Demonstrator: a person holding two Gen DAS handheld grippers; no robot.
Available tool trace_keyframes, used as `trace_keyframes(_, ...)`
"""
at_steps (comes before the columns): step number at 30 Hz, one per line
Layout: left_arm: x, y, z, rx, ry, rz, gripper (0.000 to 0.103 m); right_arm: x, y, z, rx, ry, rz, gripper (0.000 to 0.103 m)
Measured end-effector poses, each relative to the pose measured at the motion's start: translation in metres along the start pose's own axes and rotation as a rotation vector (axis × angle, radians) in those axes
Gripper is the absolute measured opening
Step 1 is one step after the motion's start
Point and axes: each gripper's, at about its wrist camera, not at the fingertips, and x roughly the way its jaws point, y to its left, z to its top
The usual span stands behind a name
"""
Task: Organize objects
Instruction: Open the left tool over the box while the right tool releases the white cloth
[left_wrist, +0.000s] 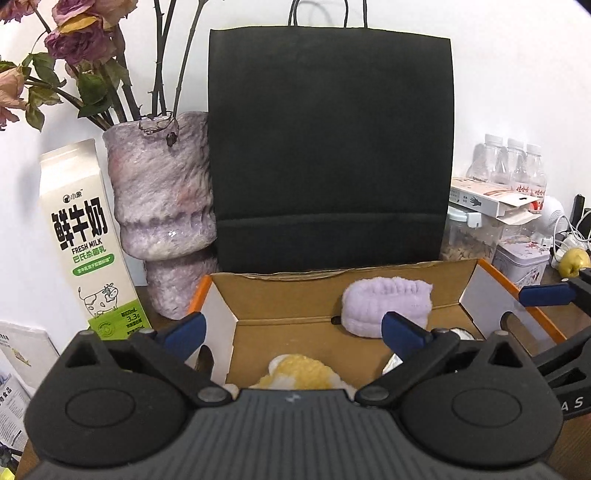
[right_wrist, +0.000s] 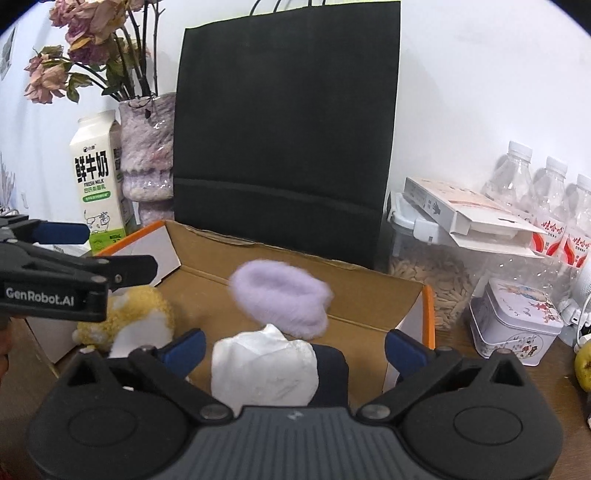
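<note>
An open cardboard box (left_wrist: 295, 295) with orange edges lies in front of me. A fluffy purple item (left_wrist: 384, 304) rests against its back wall; in the right wrist view the purple item (right_wrist: 280, 295) looks blurred. A yellow and white fluffy item (left_wrist: 299, 371) sits at the box's near left. My left gripper (left_wrist: 293, 328) hovers open over it, holding nothing. My right gripper (right_wrist: 295, 349) is open too, jaws wide around a crumpled white wad (right_wrist: 262, 369) on a dark object (right_wrist: 332, 369); the pads stand clear of both. Each gripper shows in the other's view: left gripper (right_wrist: 107, 249), right gripper (left_wrist: 532, 308).
A tall black paper bag (left_wrist: 328, 147) stands right behind the box. Left of it are a purple vase (left_wrist: 162, 206) with dried roses and a milk carton (left_wrist: 81, 236). To the right: a seed jar (right_wrist: 436, 280), a flat carton (right_wrist: 461, 206), water bottles (right_wrist: 546, 199), a tin (right_wrist: 513, 321), a fruit (left_wrist: 572, 262).
</note>
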Motion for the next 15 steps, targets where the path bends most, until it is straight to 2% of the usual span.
trace_keyframes(15,-0.014,-0.002,0.000,0.006,0.013,0.003,0.103,-0.018,0.004,0.005,-0.010,-0.004,-0.007,0.103)
